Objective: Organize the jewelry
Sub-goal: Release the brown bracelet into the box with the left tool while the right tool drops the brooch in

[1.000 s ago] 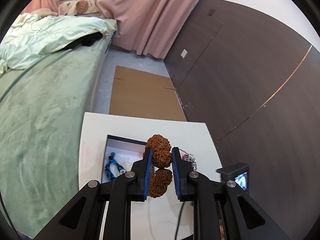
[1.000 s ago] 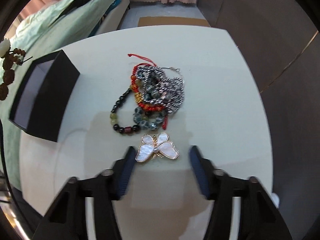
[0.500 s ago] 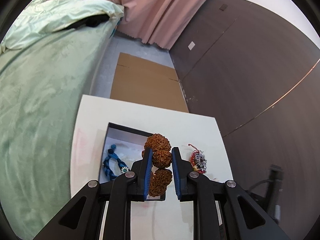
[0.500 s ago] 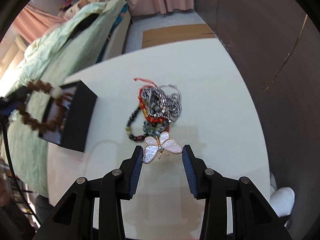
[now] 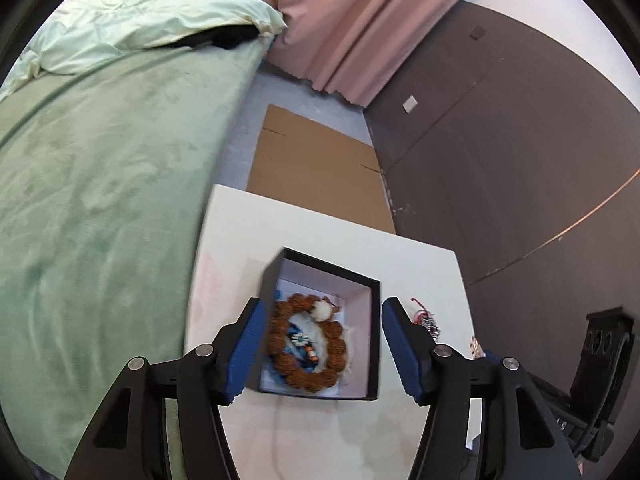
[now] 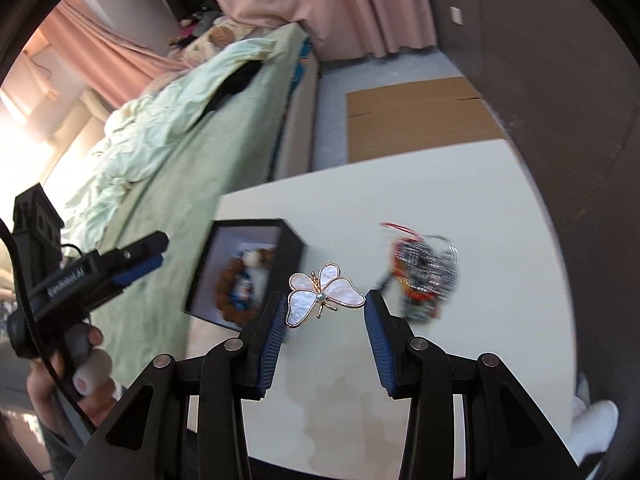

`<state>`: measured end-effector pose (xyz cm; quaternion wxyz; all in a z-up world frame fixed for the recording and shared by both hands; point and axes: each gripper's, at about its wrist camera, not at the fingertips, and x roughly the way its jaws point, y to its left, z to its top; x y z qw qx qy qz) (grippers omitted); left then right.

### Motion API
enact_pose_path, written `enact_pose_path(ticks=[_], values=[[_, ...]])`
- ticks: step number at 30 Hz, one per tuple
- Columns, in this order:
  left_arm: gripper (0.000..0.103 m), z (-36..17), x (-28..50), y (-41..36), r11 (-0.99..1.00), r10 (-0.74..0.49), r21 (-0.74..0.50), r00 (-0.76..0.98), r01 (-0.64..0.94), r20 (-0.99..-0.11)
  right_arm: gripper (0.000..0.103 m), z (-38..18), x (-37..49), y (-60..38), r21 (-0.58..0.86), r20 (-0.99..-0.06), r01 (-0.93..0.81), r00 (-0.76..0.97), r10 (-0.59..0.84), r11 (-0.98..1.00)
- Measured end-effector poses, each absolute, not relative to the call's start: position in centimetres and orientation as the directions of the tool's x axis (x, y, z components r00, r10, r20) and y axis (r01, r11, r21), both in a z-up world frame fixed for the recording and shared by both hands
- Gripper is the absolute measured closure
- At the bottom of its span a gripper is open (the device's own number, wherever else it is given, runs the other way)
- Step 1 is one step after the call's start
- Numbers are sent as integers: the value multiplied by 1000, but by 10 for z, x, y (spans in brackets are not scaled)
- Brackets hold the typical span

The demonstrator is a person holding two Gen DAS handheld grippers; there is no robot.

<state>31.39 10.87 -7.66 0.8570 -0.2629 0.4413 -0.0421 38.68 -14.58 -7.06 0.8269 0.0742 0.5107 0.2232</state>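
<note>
Left wrist view: left gripper (image 5: 320, 344) spread wide over the black box (image 5: 370, 344), jaws just opened, nothing between the pads. Brown bead bracelet (image 5: 306, 344) now down inside the box, lying over a blue trinket (image 5: 302, 346) on the white lining. Box near the table (image 5: 320, 236) edge facing the green bed (image 5: 100, 200), so a careless pull-back could clip the near wall and push the box toward that edge. Remaining tangle of bracelets (image 5: 426, 320) just right of the box. No readable writing here.

Right wrist view: right gripper (image 6: 325, 312) part-closed on the pearl butterfly brooch (image 6: 322, 292), held only by its 2 wing tips and lifted clear of the table (image 6: 480, 200). Main risk, probably, a slip — smooth shell, thin edges, little contact — so the brooch could twist out and drop onto the table or past the box (image 6: 290, 240). Pinching harder might chip a wing. Also likely: a crowded drop, with the left gripper (image 6: 136, 260) just left of the box opening and the person's hand (image 6: 84, 364) below it. Bracelet tangle (image 6: 424, 276) blurred, still on the table. 1 label readable in part on the left tool's body — roughly "GenRobot.AI", too soft to confirm.
</note>
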Motion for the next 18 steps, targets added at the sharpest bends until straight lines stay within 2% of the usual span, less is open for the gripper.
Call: enact_pose_path(ticks=[14, 16, 18], values=[[41, -59, 277, 157, 868, -198, -437, 643, -236, -740, 62, -84, 404, -69, 434, -793, -366, 279, 541, 823], [37, -57, 272, 163, 870, -179, -425, 646, -248, -742, 62, -87, 406, -62, 436, -794, -366, 274, 543, 822], [23, -54, 266, 168, 869, -169, -425, 655, -253, -737, 62, -91, 408, -58, 440, -798, -361, 263, 542, 822]])
